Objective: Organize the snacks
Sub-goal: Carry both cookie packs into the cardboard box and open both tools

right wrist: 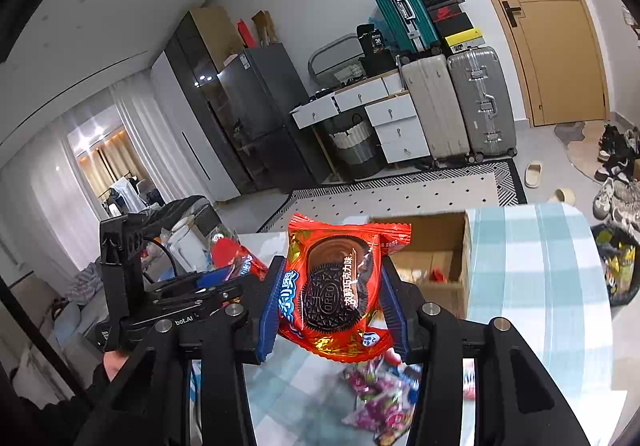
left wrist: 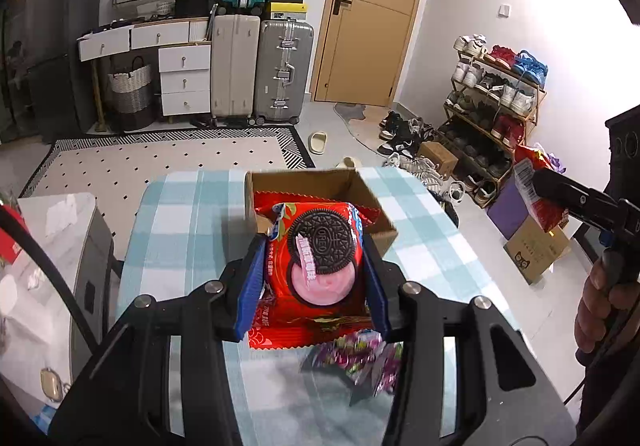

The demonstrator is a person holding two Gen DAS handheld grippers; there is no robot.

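Note:
My left gripper (left wrist: pixel 314 246) is shut on a red Oreo pack with pink cream (left wrist: pixel 320 266), held above the near edge of an open cardboard box (left wrist: pixel 352 186) that has another red pack (left wrist: pixel 280 198) inside. My right gripper (right wrist: pixel 332 286) is shut on a red Oreo pack with chocolate cream (right wrist: pixel 340 286), held in the air left of the same box (right wrist: pixel 432 246). The right gripper also shows at the right edge of the left wrist view (left wrist: pixel 536 182), and the left gripper at the left of the right wrist view (right wrist: pixel 224 278). Purple candy wrappers (left wrist: pixel 360 362) lie on the table below.
The box stands on a table with a blue-and-white checked cloth (left wrist: pixel 180 238). A side table with clutter (left wrist: pixel 48 246) is at the left. Cardboard boxes (left wrist: pixel 536 246) and a shoe rack (left wrist: pixel 492 98) stand on the floor at the right.

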